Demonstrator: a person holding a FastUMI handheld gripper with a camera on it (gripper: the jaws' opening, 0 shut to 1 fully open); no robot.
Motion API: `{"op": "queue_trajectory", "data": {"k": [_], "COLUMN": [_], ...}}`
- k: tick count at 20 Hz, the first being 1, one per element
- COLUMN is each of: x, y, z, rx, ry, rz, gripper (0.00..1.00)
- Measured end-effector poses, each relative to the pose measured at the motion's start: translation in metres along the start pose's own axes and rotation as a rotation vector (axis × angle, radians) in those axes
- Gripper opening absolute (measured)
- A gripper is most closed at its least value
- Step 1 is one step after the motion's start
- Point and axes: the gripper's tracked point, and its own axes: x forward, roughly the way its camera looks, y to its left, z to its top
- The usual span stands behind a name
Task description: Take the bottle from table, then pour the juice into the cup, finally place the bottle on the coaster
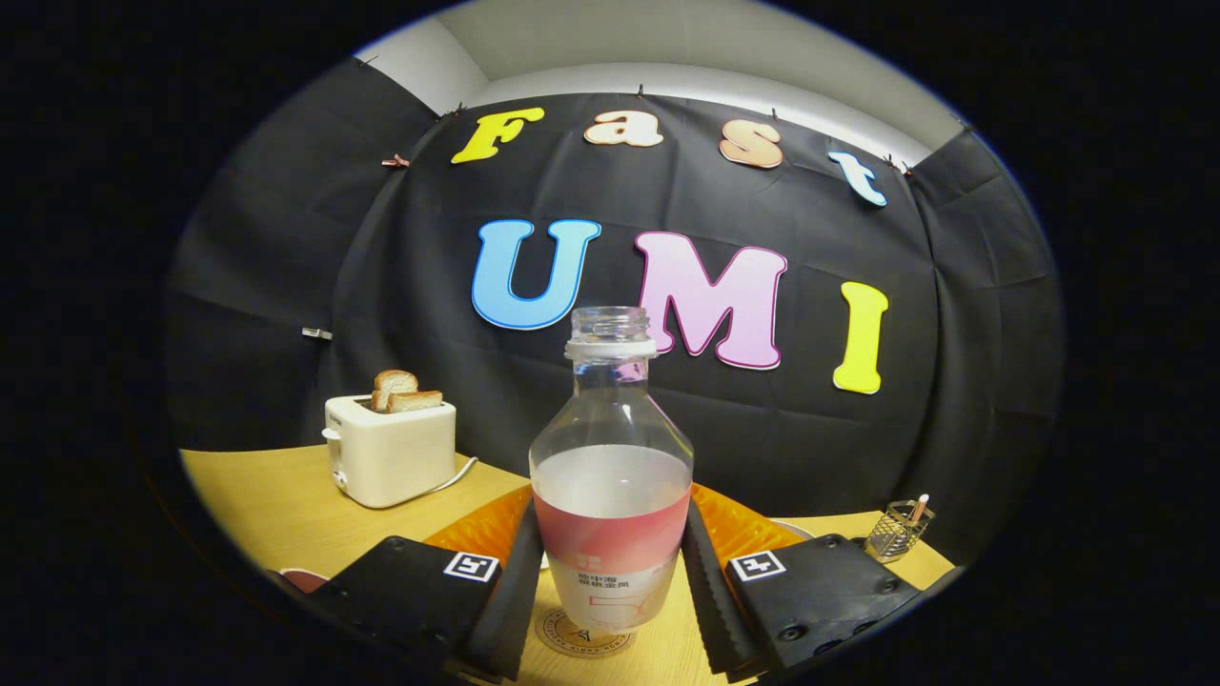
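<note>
Gripper view: the bottle (611, 476) stands upright between the two fingers, directly ahead of the camera. It is clear plastic with no cap on its threaded neck, and a pale cloudy liquid fills it to roughly half its height. A pink and white label wraps the lower body (its print is left unread).

The gripper (611, 572) has one finger on each side of the bottle. The left finger's inner pad (519, 581) lies against the label on the left side, and the right one meets the label on the right side. Both fingers press on the bottle, so the gripper is clamped on it.

Below the bottle's base, a round coaster (581, 636) with a printed ring and emblem lies flat on the table (276, 505). The bottle's bottom edge overlaps the coaster's far part in this view; whether the base rests on the coaster or sits slightly above it cannot be determined.

The table surface is light wood. To the left of the fingers and beyond them, a cream toaster (391, 448) stands on the table with two slices of bread (403, 391) protruding from its slots; a white cord leads from its right side along the table. To the right of the fingers, near the table's far edge, a small wire mesh holder (899, 530) stands with a thin stick-like item in it. A small dark red rounded object (303, 577) shows just beside the left finger; what it is cannot be determined.
</note>
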Motion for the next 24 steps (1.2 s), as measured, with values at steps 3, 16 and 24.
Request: {"op": "queue_trajectory", "data": {"k": [3, 16, 24], "x": [0.008, 0.037, 0.037], "y": [-0.003, 0.008, 0.002], "z": [-0.023, -0.103, -0.114], "rx": [0.034, 0.099, 0.116], "ry": [0.026, 0.115, 0.138], "rz": [-0.018, -0.026, -0.043], "gripper": [0.73, 0.74, 0.77]}}
